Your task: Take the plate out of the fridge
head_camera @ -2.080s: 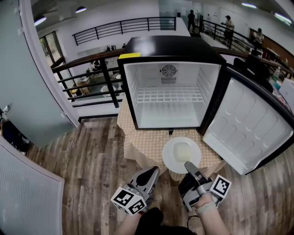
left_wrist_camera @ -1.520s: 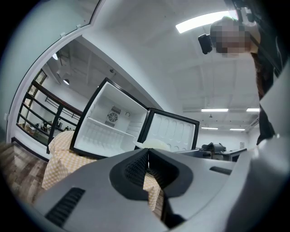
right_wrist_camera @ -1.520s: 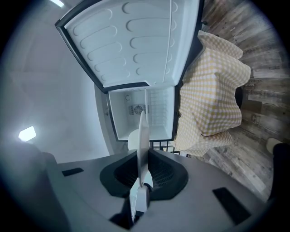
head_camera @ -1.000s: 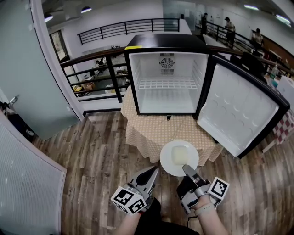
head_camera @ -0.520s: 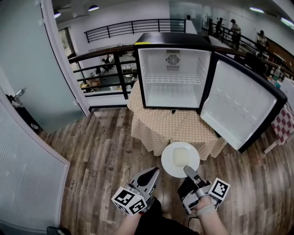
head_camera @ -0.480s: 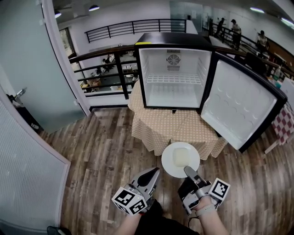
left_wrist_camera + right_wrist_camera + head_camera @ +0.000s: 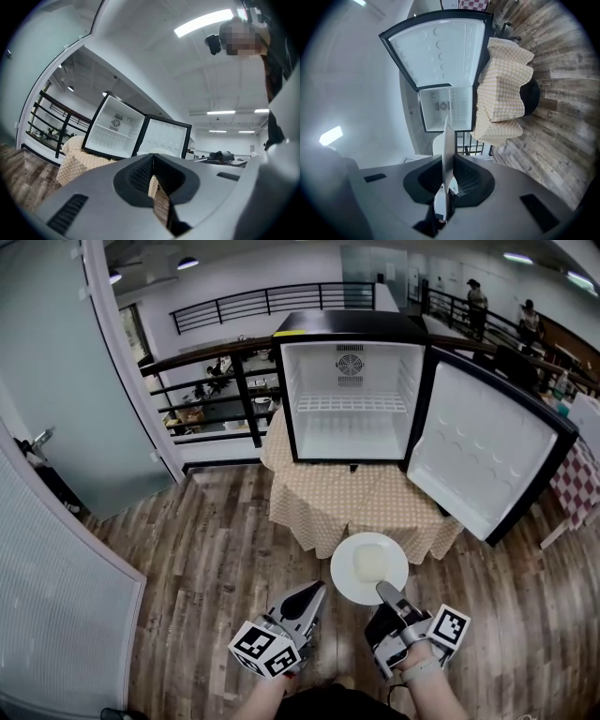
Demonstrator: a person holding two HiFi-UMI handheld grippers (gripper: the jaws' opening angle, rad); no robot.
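A round white plate (image 7: 369,567) with a pale square item on it hangs level over the wooden floor, in front of the table. My right gripper (image 7: 387,593) is shut on its near rim. In the right gripper view the plate (image 7: 446,140) shows edge-on, pinched between the pads. My left gripper (image 7: 312,597) hangs beside it on the left, shut and holding nothing; its jaws meet in the left gripper view (image 7: 153,161). The black mini fridge (image 7: 349,395) stands empty on the table, with its door (image 7: 487,451) swung wide to the right.
The fridge rests on a small table under a checkered cloth (image 7: 352,502). A black railing (image 7: 211,390) runs behind it, and a glass partition (image 7: 56,399) stands at left. Wooden floor (image 7: 216,559) lies all around me. People stand far off at back right.
I have backed away from the fridge. The plate, held over the table's front edge two seconds ago, now hangs over the floor. Both grippers keep the same pose.
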